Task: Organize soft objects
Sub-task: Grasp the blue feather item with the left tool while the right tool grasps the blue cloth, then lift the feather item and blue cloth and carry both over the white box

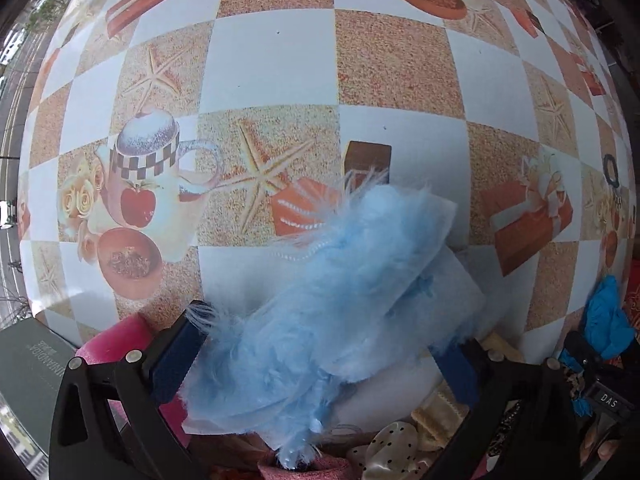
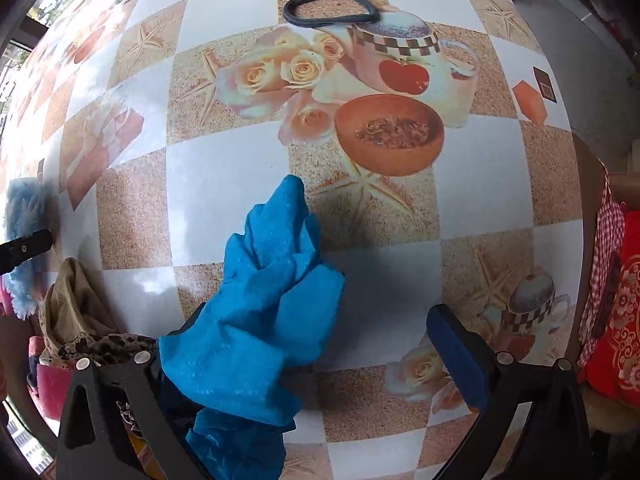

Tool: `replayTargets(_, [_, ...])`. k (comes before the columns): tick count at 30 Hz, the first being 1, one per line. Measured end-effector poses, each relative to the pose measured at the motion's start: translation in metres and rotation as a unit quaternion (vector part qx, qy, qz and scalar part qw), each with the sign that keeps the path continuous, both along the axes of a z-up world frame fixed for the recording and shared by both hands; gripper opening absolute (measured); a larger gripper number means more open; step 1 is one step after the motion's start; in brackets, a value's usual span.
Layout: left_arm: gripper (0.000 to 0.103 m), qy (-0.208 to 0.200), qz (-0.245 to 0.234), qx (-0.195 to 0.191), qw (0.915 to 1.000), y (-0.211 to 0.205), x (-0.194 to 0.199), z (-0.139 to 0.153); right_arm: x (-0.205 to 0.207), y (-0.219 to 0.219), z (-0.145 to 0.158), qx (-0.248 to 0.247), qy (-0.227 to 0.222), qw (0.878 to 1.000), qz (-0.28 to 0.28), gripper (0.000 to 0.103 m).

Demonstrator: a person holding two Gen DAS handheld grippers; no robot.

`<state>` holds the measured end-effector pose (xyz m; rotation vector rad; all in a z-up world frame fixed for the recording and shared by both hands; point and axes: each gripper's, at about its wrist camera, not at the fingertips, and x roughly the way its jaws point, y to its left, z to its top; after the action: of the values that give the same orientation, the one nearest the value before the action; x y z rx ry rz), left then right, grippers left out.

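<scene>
Tongs first: the left tongs [image 1: 320, 364] hold a pale blue feathery fluffy piece with a white fabric backing [image 1: 340, 300], its bulk filling the gap between the blue pads and spilling forward above the bench [image 1: 272, 68], a checkered cloth printed with mugs and starfish. The right tongs [image 2: 316, 360] stand fairly wide, with a crumpled bright blue cloth [image 2: 260, 312] draped against the left pad and hanging below it; whether it is truly pinched I cannot tell, since the right pad is apart from it. Both pieces look very light, limp and compressible, unlikely to break, though the feathers may shed or slip, so a hold on the backing or on bunched folds seems safest. Beyond the blue cloth, far across the bench, lies a dark grey elastic band loop [image 2: 330, 9]; left of the cloth sits a heap of tan and leopard-print fabrics [image 2: 84, 328].
</scene>
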<state>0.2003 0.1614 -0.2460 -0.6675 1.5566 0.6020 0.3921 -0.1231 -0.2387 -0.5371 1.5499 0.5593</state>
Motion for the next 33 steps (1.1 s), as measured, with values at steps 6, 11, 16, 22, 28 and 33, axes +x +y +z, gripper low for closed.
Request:
replayTargets(6, [0.103,0.006,0.006,0.007,0.9999,-0.008,0.016,0.004,-0.001,0.014,0.003,-0.002,-0.005,1.000,0.019,0.103])
replayTargets(11, [0.070,-0.010,-0.042,0.030,0.9986,-0.033,0.033,0.021,-0.021,0.017,0.008,0.001,-0.015,0.998,0.057,0.089])
replayTargets(16, [0.027,-0.017,-0.081,0.045,0.9956,-0.048,0.045,0.034,-0.028,0.018,0.025,0.029,-0.026,0.994,0.100,0.016])
replayTargets(22, [0.027,-0.059,-0.079,0.059,0.9933,-0.051,0.048,0.066,-0.007,0.003,0.043,0.106,0.031,0.994,0.026,0.015])
replayTargets(28, [0.027,-0.082,-0.073,0.062,0.9920,-0.054,0.042,0.091,-0.002,-0.001,0.057,0.122,0.037,0.992,0.010,0.015])
replayTargets(33, [0.027,-0.094,-0.073,0.065,0.9908,-0.055,0.025,0.101,-0.007,-0.006,0.071,0.134,0.042,0.990,0.006,0.015])
